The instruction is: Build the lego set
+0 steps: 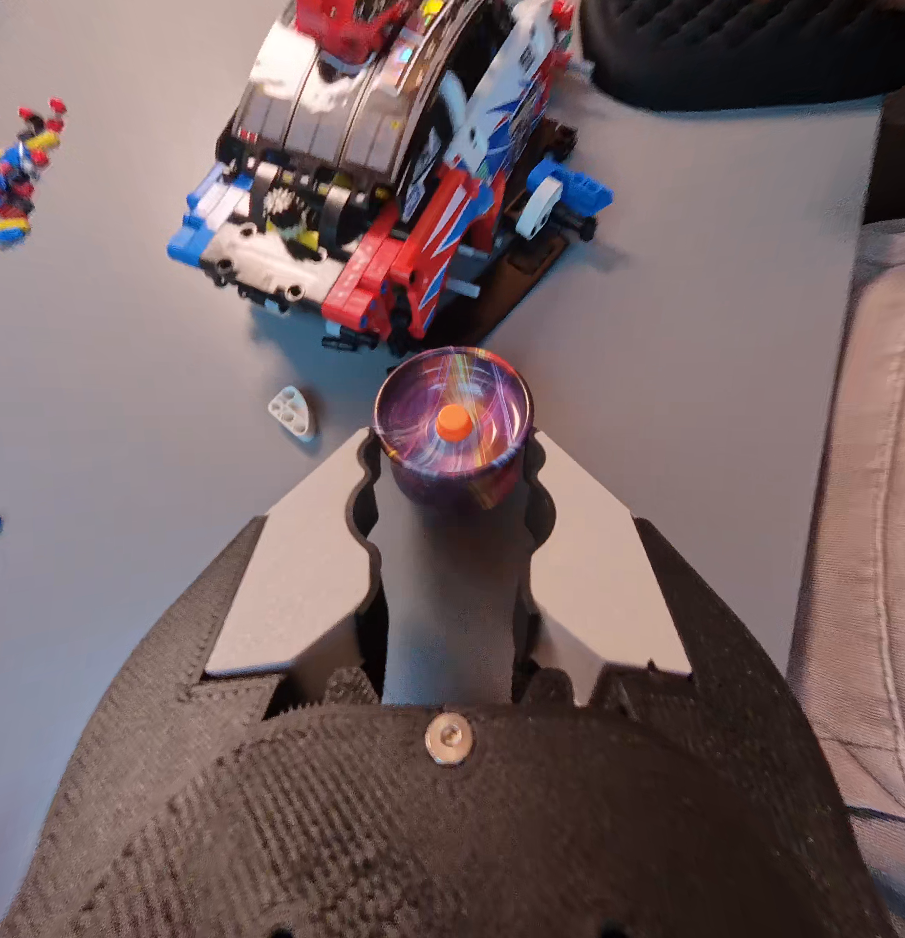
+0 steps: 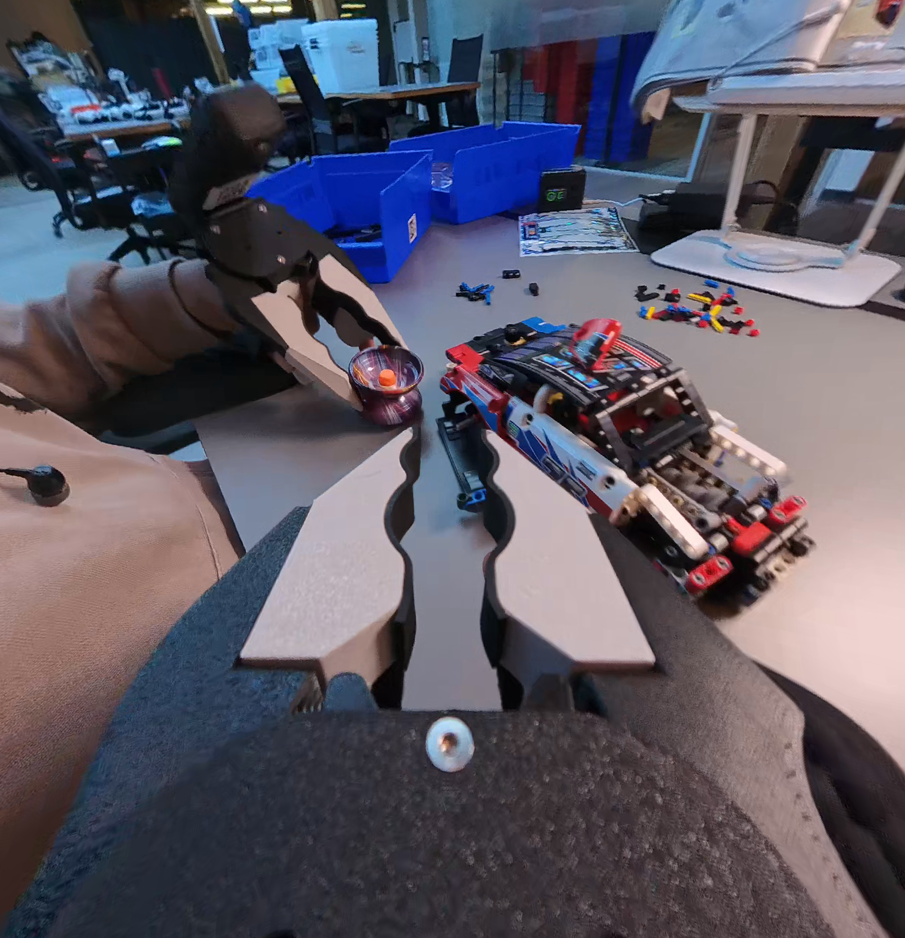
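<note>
Left gripper (image 1: 451,457) clamps a purple swirled yo-yo (image 1: 453,416) at frame centre, bare grey table (image 1: 669,406) rightward to its edge; right gripper (image 2: 453,446) gapes empty beside the red-white-blue lego car (image 2: 618,446)

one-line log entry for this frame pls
left gripper: shut on purple yo-yo, on table | right gripper: open, empty, over black part | lego car: beside yo-yo, untouched
</note>
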Tool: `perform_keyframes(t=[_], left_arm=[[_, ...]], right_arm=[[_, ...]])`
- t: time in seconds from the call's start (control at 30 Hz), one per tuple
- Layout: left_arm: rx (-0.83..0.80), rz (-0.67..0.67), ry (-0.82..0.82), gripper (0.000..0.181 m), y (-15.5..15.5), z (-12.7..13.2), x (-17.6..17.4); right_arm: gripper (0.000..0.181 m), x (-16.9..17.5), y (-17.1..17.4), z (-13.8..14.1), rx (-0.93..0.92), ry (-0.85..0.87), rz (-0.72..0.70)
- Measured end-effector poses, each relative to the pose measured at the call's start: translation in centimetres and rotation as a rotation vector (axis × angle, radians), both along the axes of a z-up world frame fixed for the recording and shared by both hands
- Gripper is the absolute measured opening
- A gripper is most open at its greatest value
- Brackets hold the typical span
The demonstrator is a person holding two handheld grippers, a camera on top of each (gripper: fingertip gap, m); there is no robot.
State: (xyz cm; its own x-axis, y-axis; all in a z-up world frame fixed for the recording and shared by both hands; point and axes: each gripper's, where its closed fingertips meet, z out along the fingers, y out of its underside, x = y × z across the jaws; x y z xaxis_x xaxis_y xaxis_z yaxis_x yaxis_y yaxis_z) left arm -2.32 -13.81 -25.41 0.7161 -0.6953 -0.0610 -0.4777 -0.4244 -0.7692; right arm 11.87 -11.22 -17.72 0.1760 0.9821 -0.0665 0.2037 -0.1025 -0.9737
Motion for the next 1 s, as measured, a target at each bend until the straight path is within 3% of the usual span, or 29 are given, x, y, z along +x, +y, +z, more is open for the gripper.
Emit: perform_keyframes(t=[0.03,0.1,0.2,0.33,0.4,0.5,0.53,0.6,0.7,0.83,0.93,1.0], left_arm=[[0.023,-0.036,-0.052,0.055,-0.5,1.0,0.9],[0.013,-0.099,-0.183,0.055,-1.8,3.0,2.8],[0.061,-0.203,-0.256,0.055,-3.3,5.3,5.4],[0.015,-0.307,-0.232,0.056,-4.7,4.8,7.4],[0.005,-0.334,-0.198,0.056,-4.7,4.1,8.0],[0.03,-0.345,-0.253,0.055,-4.4,4.9,9.1],[0.067,-0.307,-0.268,0.051,-3.6,5.5,8.8],[0.139,-0.218,-0.248,0.075,-2.2,6.1,7.2],[0.21,-0.113,-0.229,0.074,-1.6,6.5,4.4],[0.212,0.014,-0.223,0.072,-1.9,5.8,1.4],[0.222,0.072,-0.241,0.072,-2.3,5.7,0.0],[0.223,0.098,-0.262,0.071,-2.5,5.8,-0.4]], right_arm=[[0.023,-1.3,-0.6,-0.1,0.054,-0.017,0.03],[0.034,-3.6,-2.3,0.0,0.213,-0.025,0.095],[0.05,-6.2,-5.1,-0.8,0.462,-0.108,0.2],[0.028,-6.8,-7.1,-0.5,0.858,-0.16,0.263],[0.008,-6.2,-7.9,-2.4,0.888,-0.277,0.376],[0.002,-5.5,-8.2,-3.0,0.84,-0.322,0.428],[0.0,-5.1,-7.7,-2.5,0.781,-0.313,0.405],[0.0,-3.4,-3.2,-1.0,0.701,-0.336,0.223],[0.0,4.1,8.3,-0.2,0.557,-0.504,-0.223],[0.0,19.8,21.0,0.0,0.494,-0.811,-0.743],[0.0,31.8,27.5,0.0,0.435,-1.122,-1.002],[0.0,38.1,30.4,-0.4,0.363,-1.276,-1.098]])
